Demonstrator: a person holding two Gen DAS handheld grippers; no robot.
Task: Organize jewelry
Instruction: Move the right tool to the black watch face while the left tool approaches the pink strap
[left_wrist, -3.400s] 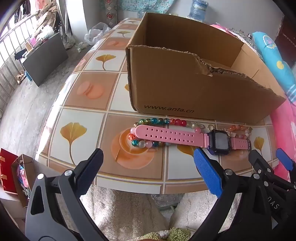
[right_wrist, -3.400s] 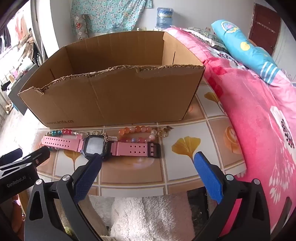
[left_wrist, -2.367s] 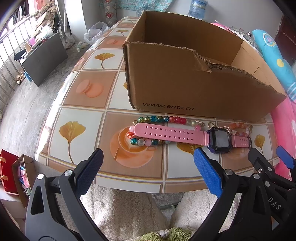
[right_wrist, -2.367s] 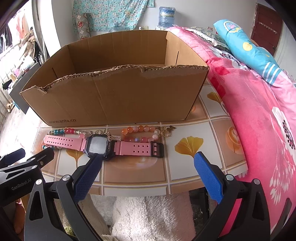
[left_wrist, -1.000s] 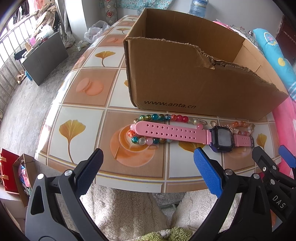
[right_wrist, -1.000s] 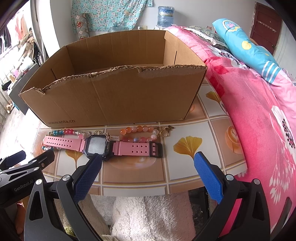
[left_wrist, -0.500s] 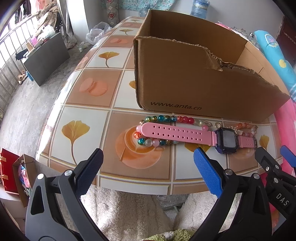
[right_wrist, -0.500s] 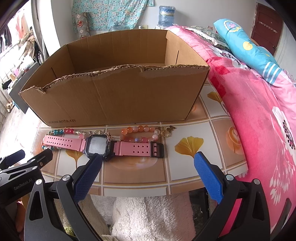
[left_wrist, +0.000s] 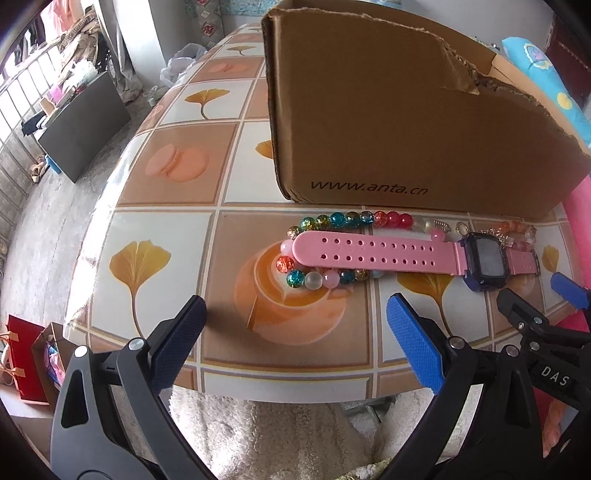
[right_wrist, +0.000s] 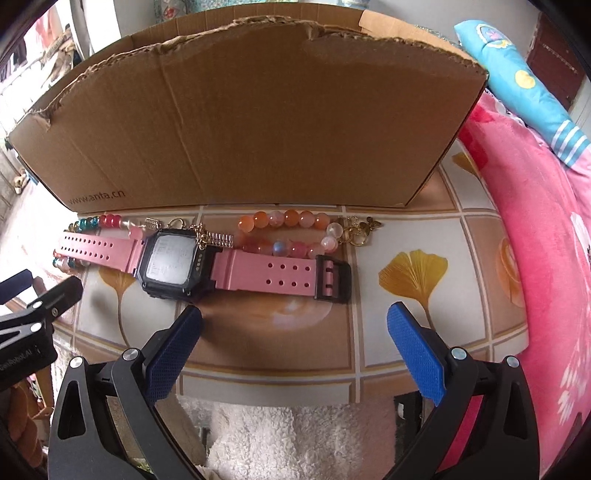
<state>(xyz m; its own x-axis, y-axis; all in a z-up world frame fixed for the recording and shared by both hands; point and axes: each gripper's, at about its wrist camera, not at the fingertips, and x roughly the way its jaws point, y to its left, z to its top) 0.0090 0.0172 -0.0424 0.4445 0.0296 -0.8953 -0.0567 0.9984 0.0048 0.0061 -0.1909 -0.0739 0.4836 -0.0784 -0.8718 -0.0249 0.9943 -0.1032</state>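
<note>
A pink-strapped watch (left_wrist: 376, 253) (right_wrist: 236, 266) with a dark face lies flat on the tiled table, in front of a brown cardboard box (left_wrist: 388, 122) (right_wrist: 251, 122). Under its long strap lies a multicoloured bead bracelet (left_wrist: 332, 221) (right_wrist: 96, 222). An orange and pink bead bracelet (right_wrist: 291, 232) (left_wrist: 517, 229) with gold charms sits behind the buckle end. My left gripper (left_wrist: 295, 321) is open just short of the multicoloured beads. My right gripper (right_wrist: 293, 321) is open close in front of the watch's short strap. Both hold nothing.
The table (left_wrist: 173, 243) ends just under both grippers, with a white fluffy rug (left_wrist: 280, 435) below. A pink bedspread (right_wrist: 535, 258) and a blue pillow (right_wrist: 517, 81) lie to the right. Red bags (left_wrist: 26, 362) stand on the floor at left.
Both grippers have moved forward and lower toward the jewelry, the right one markedly closer to the watch. The watch and bracelets lie where they were. Both stay open.
</note>
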